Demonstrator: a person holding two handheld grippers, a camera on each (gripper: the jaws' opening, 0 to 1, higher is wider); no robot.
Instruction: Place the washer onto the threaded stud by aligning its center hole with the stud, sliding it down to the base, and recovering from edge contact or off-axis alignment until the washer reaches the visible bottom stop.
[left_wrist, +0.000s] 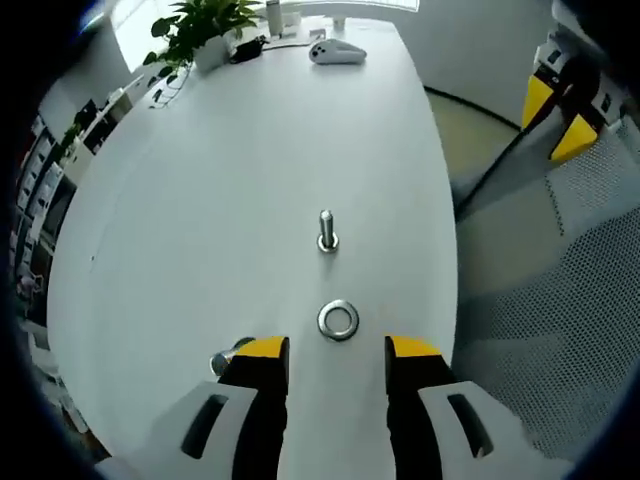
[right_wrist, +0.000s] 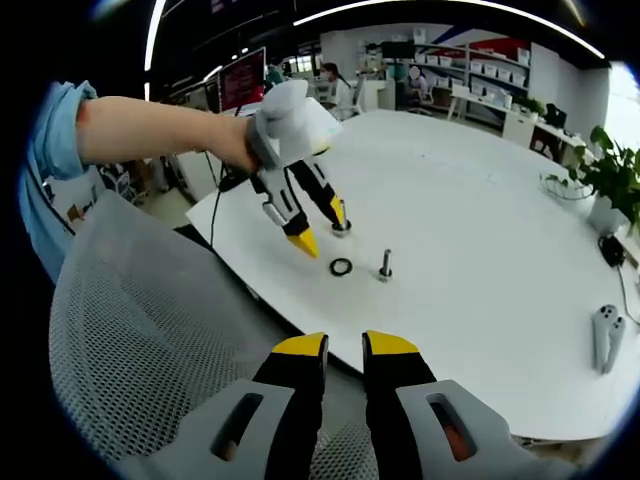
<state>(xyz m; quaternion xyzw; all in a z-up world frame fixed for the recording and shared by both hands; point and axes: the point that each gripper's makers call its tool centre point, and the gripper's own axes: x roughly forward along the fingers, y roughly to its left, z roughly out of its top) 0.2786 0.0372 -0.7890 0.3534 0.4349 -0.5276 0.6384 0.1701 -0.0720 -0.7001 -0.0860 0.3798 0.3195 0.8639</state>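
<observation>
A steel washer (left_wrist: 338, 320) lies flat on the white table (left_wrist: 220, 200), just beyond my left gripper (left_wrist: 338, 350), whose yellow-tipped jaws stand wide open with nothing between them. A short way beyond the washer, the threaded stud (left_wrist: 327, 232) stands upright and bare. In the right gripper view the washer (right_wrist: 341, 267) sits left of the stud (right_wrist: 385, 265), and the left gripper (right_wrist: 320, 228) hovers over the table behind them, held by a hand. My right gripper (right_wrist: 345, 345) hangs off the table's edge over a chair, its jaws a narrow gap apart and empty.
A small metal piece (left_wrist: 225, 358) rests by the left jaw. A potted plant (left_wrist: 200, 25) and a white controller (left_wrist: 335, 52) sit at the table's far end. A grey mesh chair (right_wrist: 150, 340) stands by the near edge. The right gripper (left_wrist: 557, 115) shows at upper right.
</observation>
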